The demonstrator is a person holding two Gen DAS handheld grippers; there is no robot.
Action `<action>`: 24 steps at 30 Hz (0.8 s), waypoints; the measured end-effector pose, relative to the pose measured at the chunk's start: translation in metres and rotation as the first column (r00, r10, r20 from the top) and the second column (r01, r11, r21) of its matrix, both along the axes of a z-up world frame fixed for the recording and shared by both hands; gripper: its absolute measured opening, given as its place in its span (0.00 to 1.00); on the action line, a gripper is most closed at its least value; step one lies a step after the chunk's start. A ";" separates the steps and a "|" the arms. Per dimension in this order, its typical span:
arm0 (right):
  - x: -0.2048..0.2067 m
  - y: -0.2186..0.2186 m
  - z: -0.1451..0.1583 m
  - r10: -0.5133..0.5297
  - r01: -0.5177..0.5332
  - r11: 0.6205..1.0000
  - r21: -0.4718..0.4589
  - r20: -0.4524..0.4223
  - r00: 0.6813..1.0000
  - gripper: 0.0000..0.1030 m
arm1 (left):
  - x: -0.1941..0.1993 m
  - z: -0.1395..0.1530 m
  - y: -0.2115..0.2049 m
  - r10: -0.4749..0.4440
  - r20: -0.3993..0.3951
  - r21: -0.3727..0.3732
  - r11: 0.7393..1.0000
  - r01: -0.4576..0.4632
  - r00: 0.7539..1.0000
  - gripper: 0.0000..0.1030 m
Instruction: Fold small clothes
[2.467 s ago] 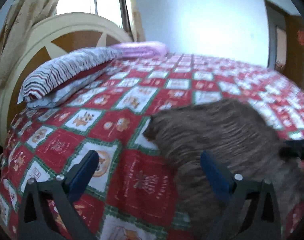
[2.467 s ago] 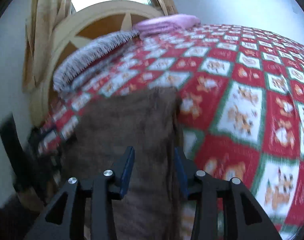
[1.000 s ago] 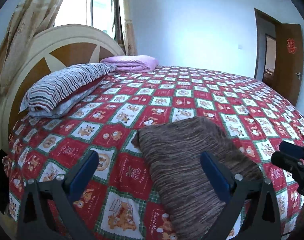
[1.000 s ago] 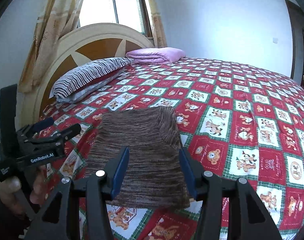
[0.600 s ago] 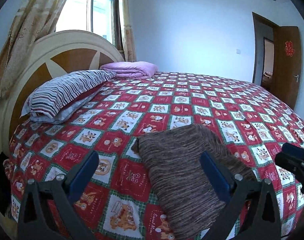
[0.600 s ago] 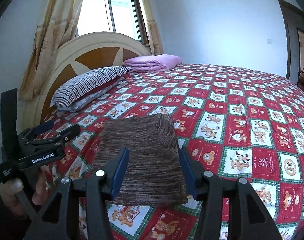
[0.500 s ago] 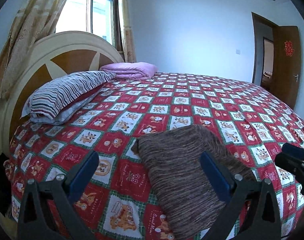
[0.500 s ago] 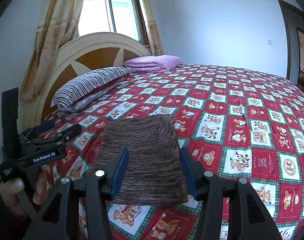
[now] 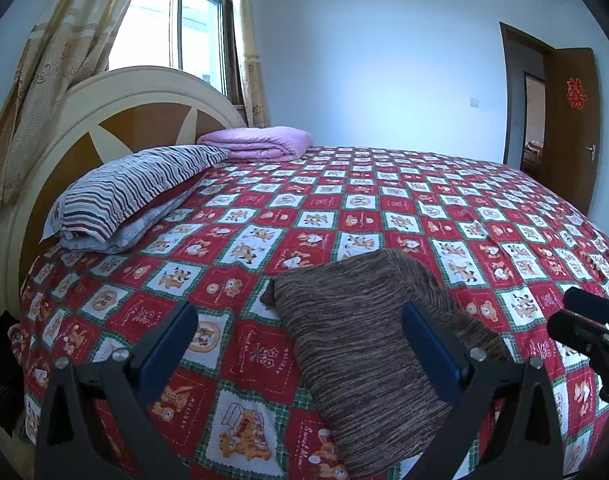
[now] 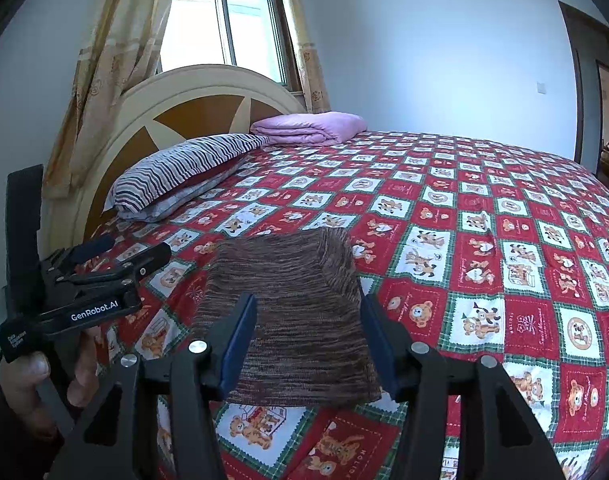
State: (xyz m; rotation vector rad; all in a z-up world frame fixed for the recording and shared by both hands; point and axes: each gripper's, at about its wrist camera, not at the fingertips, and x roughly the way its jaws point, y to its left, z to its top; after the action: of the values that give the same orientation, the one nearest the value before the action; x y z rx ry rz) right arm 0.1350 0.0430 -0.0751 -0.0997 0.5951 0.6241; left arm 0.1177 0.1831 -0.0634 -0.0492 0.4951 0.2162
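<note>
The room is lit by daylight from the window (image 10: 224, 28), whose panes are blown out to white. Both views are sharp and free of blur. Strong fisheye bending and dark vignetted corners are noted.

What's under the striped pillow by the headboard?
A second, paler pillow sticks out beneath the striped pillow, both lying on the bedspread. Anything further beneath is covered.

Both wrists overlook bed (image 9: 344, 208) obliquely
</note>
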 end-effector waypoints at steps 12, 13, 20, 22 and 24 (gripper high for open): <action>-0.002 -0.008 0.006 -0.012 0.011 1.000 0.023 0.018 1.000 0.54 | 0.001 0.001 -0.005 -0.008 -0.012 0.016 1.000 0.008 1.000 1.00; -0.002 -0.008 0.007 -0.012 0.012 1.000 0.024 0.019 1.000 0.55 | 0.001 0.001 -0.005 -0.013 -0.011 0.016 1.000 0.013 1.000 1.00; -0.007 -0.011 0.016 -0.015 0.012 0.999 0.039 0.058 0.998 0.55 | -0.002 0.007 -0.002 0.002 0.002 0.021 1.000 -0.002 1.000 1.00; -0.010 -0.012 0.020 -0.016 0.013 0.999 0.047 0.073 0.997 0.55 | -0.004 0.010 -0.001 0.000 0.013 0.026 1.000 0.000 1.000 1.00; -0.012 -0.013 0.023 -0.017 0.013 0.998 0.054 0.085 0.996 0.55 | -0.006 0.013 0.000 -0.001 0.024 0.031 1.000 0.000 1.000 1.00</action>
State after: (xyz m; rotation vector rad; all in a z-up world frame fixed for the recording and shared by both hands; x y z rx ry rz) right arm 0.1228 0.0299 -0.0523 -0.0717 0.4956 0.6178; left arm 0.1116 0.1826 -0.0503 -0.0215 0.4677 0.2225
